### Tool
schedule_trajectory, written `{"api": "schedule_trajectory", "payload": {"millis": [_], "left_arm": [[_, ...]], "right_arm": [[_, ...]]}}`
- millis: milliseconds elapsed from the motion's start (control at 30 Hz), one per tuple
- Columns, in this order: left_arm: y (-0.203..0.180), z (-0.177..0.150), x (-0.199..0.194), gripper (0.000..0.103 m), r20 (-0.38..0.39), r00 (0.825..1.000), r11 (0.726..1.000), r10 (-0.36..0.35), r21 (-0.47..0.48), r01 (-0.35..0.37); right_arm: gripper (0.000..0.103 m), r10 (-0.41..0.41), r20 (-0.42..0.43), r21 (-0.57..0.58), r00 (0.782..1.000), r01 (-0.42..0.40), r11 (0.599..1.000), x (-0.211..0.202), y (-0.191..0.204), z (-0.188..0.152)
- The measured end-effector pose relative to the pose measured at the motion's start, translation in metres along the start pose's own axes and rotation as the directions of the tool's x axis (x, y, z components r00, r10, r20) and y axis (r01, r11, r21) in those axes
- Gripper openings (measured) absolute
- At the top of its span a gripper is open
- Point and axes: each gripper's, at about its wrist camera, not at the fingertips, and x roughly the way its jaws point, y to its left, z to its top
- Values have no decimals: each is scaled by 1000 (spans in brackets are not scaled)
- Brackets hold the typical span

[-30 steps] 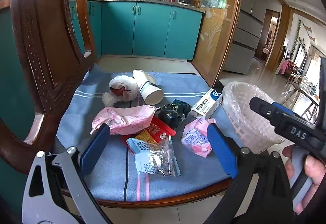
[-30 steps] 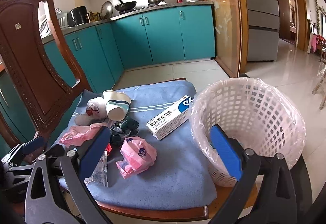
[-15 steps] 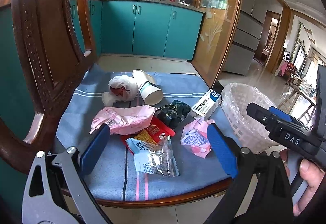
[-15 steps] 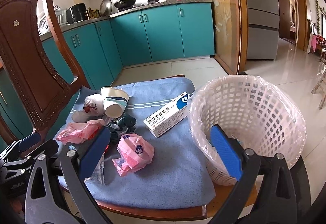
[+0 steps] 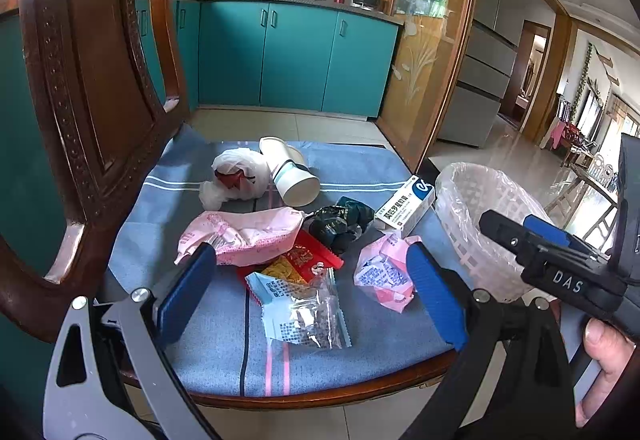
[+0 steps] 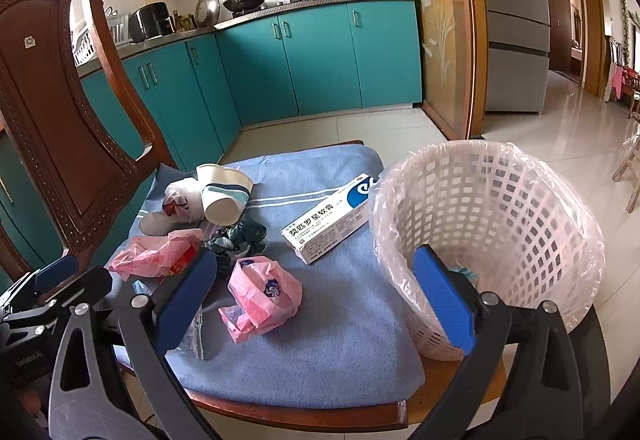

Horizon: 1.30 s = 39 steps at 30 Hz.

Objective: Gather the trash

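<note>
In the left wrist view, a carved dark wooden chair [image 5: 92, 87] carries a blue striped seat cushion [image 5: 224, 324] strewn with trash: a white paper cup [image 5: 290, 175] on its side, a crumpled white plastic bag [image 5: 236, 177], a long pink wrapper [image 5: 248, 234], a clear snack packet [image 5: 304, 316] and a white medicine box [image 5: 406, 207]. The left hand-held gripper [image 5: 312, 298] hangs wide open, empty. In the right wrist view, a white lattice basket lined with clear plastic [image 6: 520, 224] sits at the cushion's right edge, a crumpled pink packet [image 6: 264, 292] nearby; the right hand-held gripper [image 6: 316, 292] gapes open, holding nothing.

right claw [image 6: 314, 296] seems slightly lower and nearer the basket [image 6: 520, 199].
</note>
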Motion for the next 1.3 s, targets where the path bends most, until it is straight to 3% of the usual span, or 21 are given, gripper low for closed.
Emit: {"api": "schedule_trajectory", "payload": {"millis": [167, 333, 467, 600, 767, 933, 1133, 1233, 1300], "left_arm": [[1, 1, -1, 96, 17, 999, 999, 30, 17, -31], [13, 4, 0, 96, 16, 999, 999, 31, -21, -31], [25, 6, 2, 95, 8, 1000, 997, 27, -66, -27], [31, 8, -1, 95, 14, 1000, 996, 8, -90, -7], [36, 10, -4, 95, 22, 1000, 994, -8, -106, 10], [41, 11, -5, 95, 24, 1000, 992, -17, -123, 20], [44, 12, -4, 95, 21, 999, 991, -28, -132, 31], [44, 12, -4, 95, 19, 999, 991, -30, -131, 32], [44, 11, -3, 95, 16, 999, 991, -30, -132, 32]], "right_arm": [[97, 70, -54, 59, 996, -67, 996, 10, -2, -3], [97, 219, -173, 274, 960, -167, 947, 46, -13, 1], [92, 233, -242, 396, 942, -123, 910, 80, -24, 5], [79, 203, -305, 423, 930, -59, 904, 113, -24, 15], [73, 133, -394, 403, 909, 41, 914, 145, -15, 26], [72, 64, -467, 381, 882, 135, 915, 176, -13, 24], [71, -10, -488, 316, 873, 187, 930, 201, -4, 40], [61, -46, -490, 279, 871, 207, 938, 211, -4, 46], [49, -70, -482, 240, 873, 209, 948, 216, -5, 48]]}}
